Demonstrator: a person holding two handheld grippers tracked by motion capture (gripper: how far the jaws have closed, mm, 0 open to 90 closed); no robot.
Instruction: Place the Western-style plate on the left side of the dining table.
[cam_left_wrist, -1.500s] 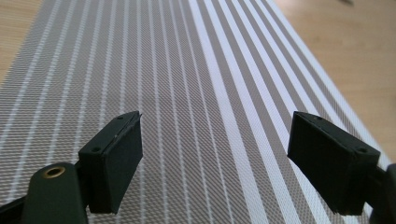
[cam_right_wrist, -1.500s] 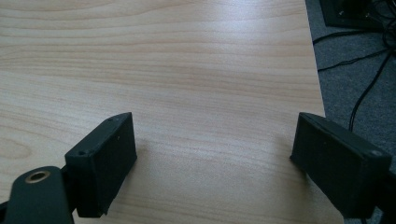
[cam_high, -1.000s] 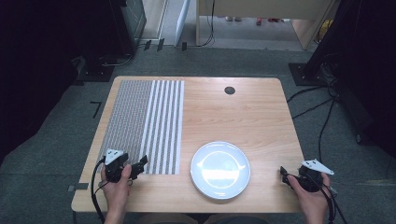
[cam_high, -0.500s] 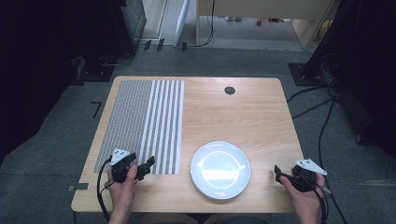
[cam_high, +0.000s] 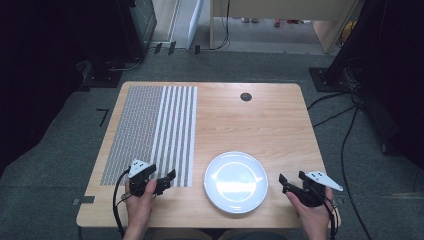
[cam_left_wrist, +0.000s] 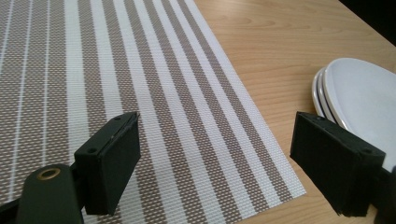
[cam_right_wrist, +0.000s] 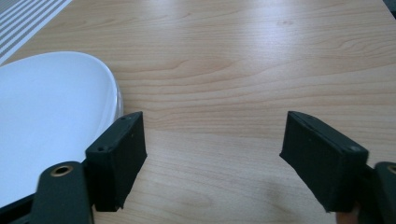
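Looking down at a wooden table (cam_high: 260, 125) here, with a stack of white plates (cam_high: 235, 181) parked close to the near edge, a bit right of the middle. Going by the rims in the left gripper view, looks like 2 or 3 in that stack, hard to pin down exactly. Also got a striped placemat (cam_high: 150, 132) covering the left part of the table, running from near the far edge down toward the near-left corner, close beside the plates but not touching them. Spotted a small dark round thing (cam_high: 245, 96) near the far edge too, can't tell what it is. On to the tongs: left gripper (cam_high: 167, 181) held in the left hand (cam_high: 140, 197) over the near-right corner of the placemat, jaws wide apart, gripping nothing, just woven mat and a strip of wood showing between them. Right gripper (cam_high: 284, 185) held in the right hand (cam_high: 312, 205) over bare wood toward the near-right corner, just beside the right rim of the plates and pointing at it. Jaws apart there as well, though just been closing a little, with nothing between them but tabletop. In the right gripper view, seeing the plate rim just outside 1 jaw, no contact as far as visible.
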